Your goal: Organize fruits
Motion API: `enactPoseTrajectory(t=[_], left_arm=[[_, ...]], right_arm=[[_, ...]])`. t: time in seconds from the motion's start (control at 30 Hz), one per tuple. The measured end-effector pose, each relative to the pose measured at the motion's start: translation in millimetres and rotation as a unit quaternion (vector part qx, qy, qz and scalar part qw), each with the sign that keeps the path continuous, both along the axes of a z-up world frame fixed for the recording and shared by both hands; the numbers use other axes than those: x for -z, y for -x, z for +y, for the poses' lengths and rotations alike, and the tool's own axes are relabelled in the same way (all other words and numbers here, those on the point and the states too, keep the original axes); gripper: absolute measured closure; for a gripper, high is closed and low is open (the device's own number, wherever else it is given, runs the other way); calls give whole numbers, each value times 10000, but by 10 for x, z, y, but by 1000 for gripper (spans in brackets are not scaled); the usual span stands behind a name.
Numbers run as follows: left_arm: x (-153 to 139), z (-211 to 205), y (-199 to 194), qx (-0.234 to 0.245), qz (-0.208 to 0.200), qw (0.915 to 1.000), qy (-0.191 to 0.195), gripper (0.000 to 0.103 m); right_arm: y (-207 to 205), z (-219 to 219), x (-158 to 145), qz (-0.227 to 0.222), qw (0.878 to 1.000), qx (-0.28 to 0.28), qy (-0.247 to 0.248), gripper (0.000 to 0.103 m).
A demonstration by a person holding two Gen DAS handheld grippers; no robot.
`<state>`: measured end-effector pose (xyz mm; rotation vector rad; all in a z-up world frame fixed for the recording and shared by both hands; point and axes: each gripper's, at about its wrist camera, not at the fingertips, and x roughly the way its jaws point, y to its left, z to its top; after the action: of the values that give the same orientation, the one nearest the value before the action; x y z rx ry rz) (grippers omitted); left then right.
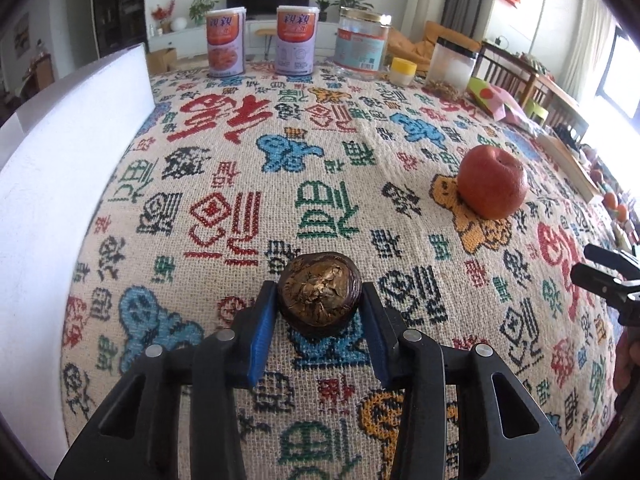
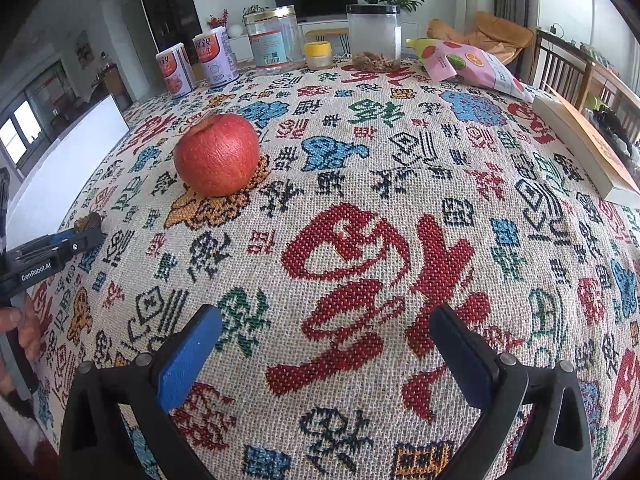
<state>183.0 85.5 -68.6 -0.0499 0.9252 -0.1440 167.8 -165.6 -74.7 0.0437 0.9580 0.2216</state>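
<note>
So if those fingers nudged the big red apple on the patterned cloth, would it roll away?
Probably a little: the round red apple has no flat side. The coarse woven tablecloth would likely slow it soon. Its matte, slightly wrinkled skin looks grippy rather than slippery.

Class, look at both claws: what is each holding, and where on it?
Left claw grips the dark brown fruit by its opposite sides; right claw holds nothing.
</note>
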Motion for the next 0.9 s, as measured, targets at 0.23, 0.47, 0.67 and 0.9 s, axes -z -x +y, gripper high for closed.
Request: enactPoseTrajectory(t=[0.23, 0.47, 0.67, 0.9], left_arm=[[-339, 152, 379, -120, 58, 9990, 418, 61], [-1064, 733, 906, -444, -304, 9913, 1204, 61], [-1740, 1806, 1121, -1323, -821, 9800, 1239, 61], [-1263, 3076, 859, -2602, 218, 9617, 832, 61]], right_arm=[[-832, 886, -299, -113, 9941, -838, 673, 0], [-1084, 1105, -220, 429, 9929, -822, 738, 35], [-673, 1655, -808, 188, 9859, -1633, -303, 35], [-159, 3353, -1490, 87, 9362, -3342, -1083, 35]])
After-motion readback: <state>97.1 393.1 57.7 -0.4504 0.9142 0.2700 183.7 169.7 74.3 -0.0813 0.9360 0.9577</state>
